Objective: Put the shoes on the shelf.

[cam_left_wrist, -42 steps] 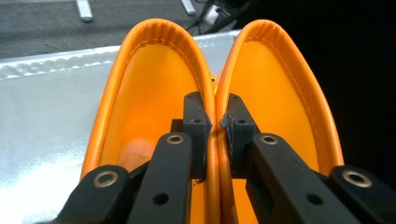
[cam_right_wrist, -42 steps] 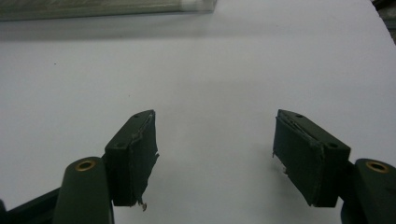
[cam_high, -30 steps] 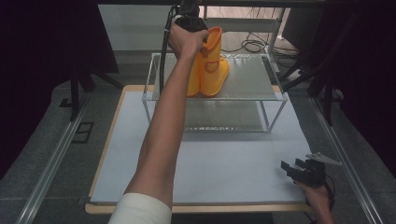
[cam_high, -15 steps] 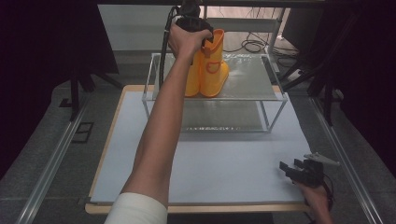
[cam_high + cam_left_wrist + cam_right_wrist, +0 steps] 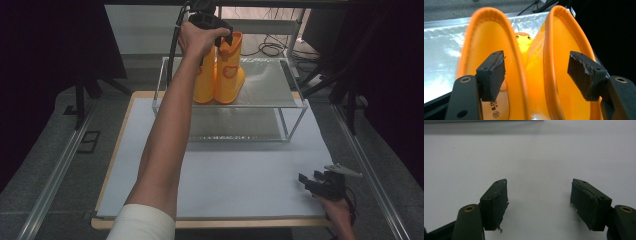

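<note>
Desk space is covered by a big white sheet, and at its far side stands a clear shelf with two levels. Two orange rain boots stand upright, touching each other, on the top level of that shelf, near its left end. A long bare arm reaches from the bottom of the high view up to them. Its hand holds the left claw just above the boot tops. In the left gripper view the left claw has just been opening, and its jaws now stand spread wide. One black pad sits inside the left boot's mouth, and the other hangs by the right boot's rim; the two inner walls of the boots are between the pads, but the pads do not press on them. Near the desk's front right corner, well apart from the boots, the right claw hangs low over the white sheet. Its jaws are spread too, with bare sheet between them.
</note>
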### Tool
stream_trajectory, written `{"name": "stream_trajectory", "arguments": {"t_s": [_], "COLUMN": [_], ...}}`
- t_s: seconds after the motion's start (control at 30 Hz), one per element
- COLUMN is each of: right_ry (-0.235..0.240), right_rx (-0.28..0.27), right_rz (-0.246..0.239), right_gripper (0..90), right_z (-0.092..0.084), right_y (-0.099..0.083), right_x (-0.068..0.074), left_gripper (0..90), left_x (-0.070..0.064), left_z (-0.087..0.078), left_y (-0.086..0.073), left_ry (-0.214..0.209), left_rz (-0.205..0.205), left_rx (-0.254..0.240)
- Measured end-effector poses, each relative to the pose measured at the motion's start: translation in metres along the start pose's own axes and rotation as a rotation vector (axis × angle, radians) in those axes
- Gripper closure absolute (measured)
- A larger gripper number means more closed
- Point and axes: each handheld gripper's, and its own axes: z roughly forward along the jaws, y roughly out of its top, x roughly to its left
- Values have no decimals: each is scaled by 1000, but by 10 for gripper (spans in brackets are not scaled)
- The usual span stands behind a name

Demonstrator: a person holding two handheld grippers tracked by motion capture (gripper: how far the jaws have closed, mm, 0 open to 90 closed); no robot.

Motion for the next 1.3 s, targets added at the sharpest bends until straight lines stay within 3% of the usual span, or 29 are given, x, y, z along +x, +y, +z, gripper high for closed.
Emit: {"name": "stream_trajectory", "arguments": {"t_s": [0.27, 0.43, 0.63, 0.67, 0.83, 1.23, 1.3], "right_ry": [-2, 0, -1, -3, -5, -9, -9], "right_rx": [2, 4, 3, 2, 1, -6, -6], "right_rz": [2, -2, -2, -1, 0, 0, 1], "right_gripper": [295, 295, 295, 295, 295, 295, 295], "right_z": [1, 2, 1, 1, 0, -2, -3], "right_y": [0, 0, 0, 0, 0, 1, 0], "right_x": [0, 1, 1, 1, 0, 1, 1], "left_gripper": [304, 331, 399, 412, 503, 601, 610], "left_x": [3, -4, -5, -5, -3, -7, -9], "left_z": [-5, -12, -22, -26, -40, -63, -65], "left_y": [0, 0, -1, -3, -7, -26, -32], "left_ry": [-9, -7, -36, -56, -123, -268, -277], "left_rz": [15, 69, 122, 149, 205, 274, 287], "left_rx": [-24, -43, -51, -58, -76, -86, -81]}}
